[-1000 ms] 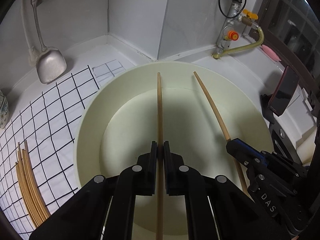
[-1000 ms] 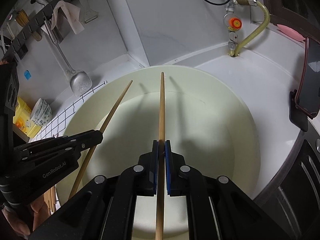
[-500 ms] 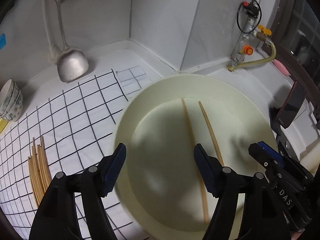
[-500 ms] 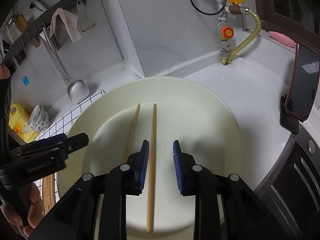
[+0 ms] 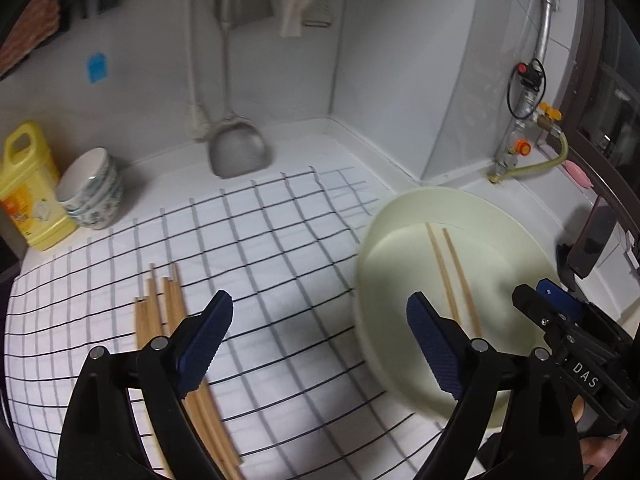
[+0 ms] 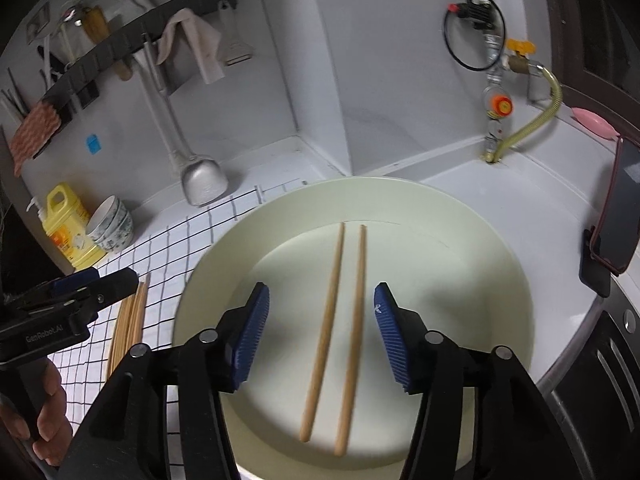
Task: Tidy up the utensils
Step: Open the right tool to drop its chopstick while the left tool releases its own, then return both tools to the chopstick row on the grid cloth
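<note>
Two wooden chopsticks [image 6: 340, 312] lie side by side on the floor of a wide cream basin [image 6: 500, 280]; the left wrist view shows the same chopsticks [image 5: 452, 276] and basin [image 5: 520, 240] at its right. My right gripper [image 6: 320, 332] hovers over the pair with its jaws opening and its pads clear of the sticks. My left gripper [image 5: 320, 336] hangs above the checked mat [image 5: 260, 240], jaws opening wide, nothing between them. A bundle of several chopsticks [image 5: 160, 312] lies on the mat under its left finger; the bundle [image 6: 130, 316] also shows in the right wrist view.
A metal ladle [image 5: 238, 152] hangs against the back wall. Stacked bowls [image 5: 94, 188] and a yellow bottle [image 5: 28, 184] stand at the far left. A gas valve and hose [image 6: 504, 92] sit in the right corner, a phone on a stand [image 6: 616, 216] beside the basin.
Both grippers let go of their chopsticks, which now lie in the basin. Both jaws opened. The left gripper swung left from over the basin to over the mat; the right one rose a little.
</note>
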`<state>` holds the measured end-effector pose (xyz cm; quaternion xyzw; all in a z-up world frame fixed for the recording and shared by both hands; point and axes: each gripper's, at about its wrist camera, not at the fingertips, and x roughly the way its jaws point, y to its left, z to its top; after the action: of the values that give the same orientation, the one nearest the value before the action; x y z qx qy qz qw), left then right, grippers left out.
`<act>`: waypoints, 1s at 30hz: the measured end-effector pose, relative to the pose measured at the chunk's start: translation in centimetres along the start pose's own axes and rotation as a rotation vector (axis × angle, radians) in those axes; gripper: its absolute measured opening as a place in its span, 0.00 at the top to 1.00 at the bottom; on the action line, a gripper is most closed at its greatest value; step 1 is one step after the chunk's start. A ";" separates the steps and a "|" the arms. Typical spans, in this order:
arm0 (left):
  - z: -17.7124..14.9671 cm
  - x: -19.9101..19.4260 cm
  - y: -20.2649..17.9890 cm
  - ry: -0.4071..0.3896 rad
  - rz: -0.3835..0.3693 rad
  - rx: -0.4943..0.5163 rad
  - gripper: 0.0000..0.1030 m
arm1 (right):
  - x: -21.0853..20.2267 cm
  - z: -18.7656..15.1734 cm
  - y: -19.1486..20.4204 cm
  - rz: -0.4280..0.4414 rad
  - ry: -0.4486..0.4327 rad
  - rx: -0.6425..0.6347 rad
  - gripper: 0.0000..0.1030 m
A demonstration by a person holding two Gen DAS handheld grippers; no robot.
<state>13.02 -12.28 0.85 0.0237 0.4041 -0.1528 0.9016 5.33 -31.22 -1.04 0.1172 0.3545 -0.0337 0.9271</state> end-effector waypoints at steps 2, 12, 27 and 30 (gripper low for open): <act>-0.6 -0.6 1.3 -0.009 0.021 -0.011 0.13 | 0.0 -0.1 1.1 0.012 -0.001 -0.018 0.44; -3.5 -3.0 7.2 -0.024 0.119 -0.080 0.10 | -0.3 -1.1 6.2 0.071 -0.006 -0.096 0.37; -8.9 -6.2 14.0 -0.049 0.229 -0.162 0.07 | 0.3 -3.6 14.4 0.162 0.042 -0.247 0.34; -9.6 -6.1 15.4 -0.044 0.251 -0.182 0.07 | 0.9 -3.9 15.5 0.173 0.056 -0.260 0.34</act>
<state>6.81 5.55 -2.33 -0.0113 0.3904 -0.0021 0.9206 5.76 -15.26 -1.49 0.0270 0.3702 0.0957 0.9236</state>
